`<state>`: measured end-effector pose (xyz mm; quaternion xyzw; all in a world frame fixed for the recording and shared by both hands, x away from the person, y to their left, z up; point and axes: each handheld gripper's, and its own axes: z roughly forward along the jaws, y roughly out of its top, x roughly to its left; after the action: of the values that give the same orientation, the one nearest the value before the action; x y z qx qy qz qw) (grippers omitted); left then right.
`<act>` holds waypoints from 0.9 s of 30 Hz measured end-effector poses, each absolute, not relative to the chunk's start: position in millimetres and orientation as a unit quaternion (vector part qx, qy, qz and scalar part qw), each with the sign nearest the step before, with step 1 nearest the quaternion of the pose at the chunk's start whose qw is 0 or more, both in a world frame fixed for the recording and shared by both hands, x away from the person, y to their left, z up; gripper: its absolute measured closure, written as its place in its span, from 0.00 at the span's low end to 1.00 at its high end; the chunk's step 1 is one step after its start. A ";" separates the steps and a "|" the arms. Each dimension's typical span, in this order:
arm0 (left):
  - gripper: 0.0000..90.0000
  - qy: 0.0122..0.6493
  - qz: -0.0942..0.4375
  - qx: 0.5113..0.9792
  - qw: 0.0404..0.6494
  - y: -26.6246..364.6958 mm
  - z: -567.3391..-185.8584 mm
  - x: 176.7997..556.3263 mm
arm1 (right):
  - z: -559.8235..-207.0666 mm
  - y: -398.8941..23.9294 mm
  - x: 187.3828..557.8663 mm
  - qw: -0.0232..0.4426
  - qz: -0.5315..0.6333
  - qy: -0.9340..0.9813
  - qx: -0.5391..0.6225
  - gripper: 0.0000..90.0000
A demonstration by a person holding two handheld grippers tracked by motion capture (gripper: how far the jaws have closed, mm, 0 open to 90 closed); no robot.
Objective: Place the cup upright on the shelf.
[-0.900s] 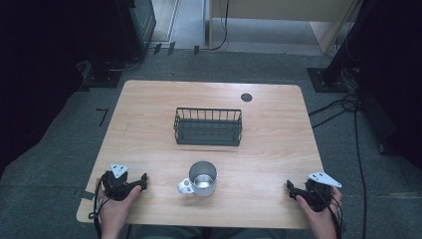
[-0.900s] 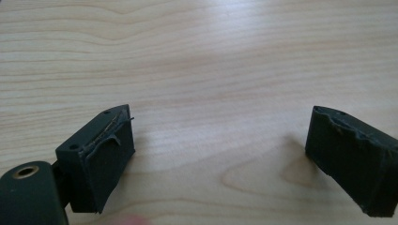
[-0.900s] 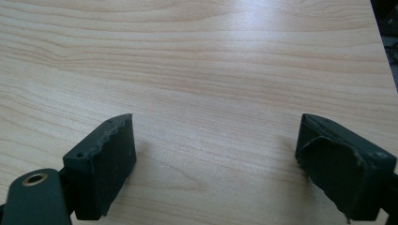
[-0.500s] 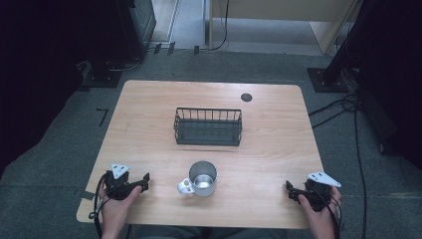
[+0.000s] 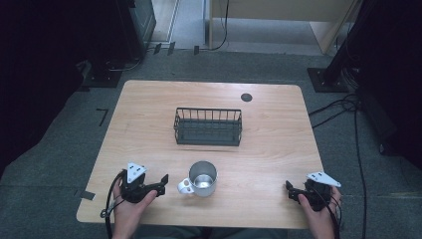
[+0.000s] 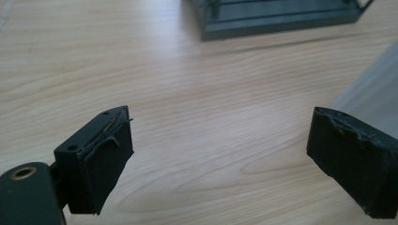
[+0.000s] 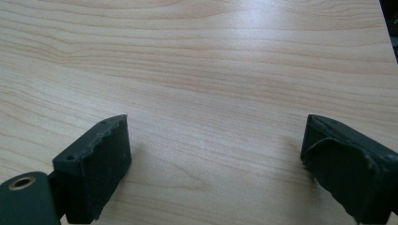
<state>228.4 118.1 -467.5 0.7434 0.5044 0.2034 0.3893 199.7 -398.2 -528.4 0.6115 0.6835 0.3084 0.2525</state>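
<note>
Two tongs, both spread wide and empty, rest at the worktop's (image 5: 278, 149) near corners. Steel mug (image 5: 203, 178) stands by the near edge, handle toward the left tongs (image 5: 161, 183), just beside them; right tongs (image 5: 291, 191) well apart. Wire basket (image 5: 208, 126) sits mid-worktop, beyond the mug.

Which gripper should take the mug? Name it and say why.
Left, probably. The left gripper sits open just beside the mug, on its handle side. The right gripper, also open, is near the table's far edge, well away from it.
</note>
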 end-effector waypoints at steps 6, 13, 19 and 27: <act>0.09 0.471 0.200 0.756 0.408 99.3 -452.2 218.4 | -528.4 -398.2 199.7 0.253 0.308 0.684 0.611 0.09; 0.09 0.446 0.190 0.767 0.421 89.1 -445.6 205.5 | -528.4 -398.2 199.7 0.253 0.309 0.684 0.611 0.09; 0.16 0.424 0.181 0.787 0.411 75.8 -448.7 197.4 | -528.4 -398.2 199.7 0.253 0.309 0.684 0.611 0.09; 0.32 0.422 0.192 0.800 0.382 66.8 -465.3 197.3 | -528.4 -398.2 199.7 0.253 0.309 0.684 0.611 0.09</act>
<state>197.3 66.8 -465.3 0.7995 0.4220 0.1916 0.3820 199.7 -398.2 -528.4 0.6113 0.6836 0.3086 0.2525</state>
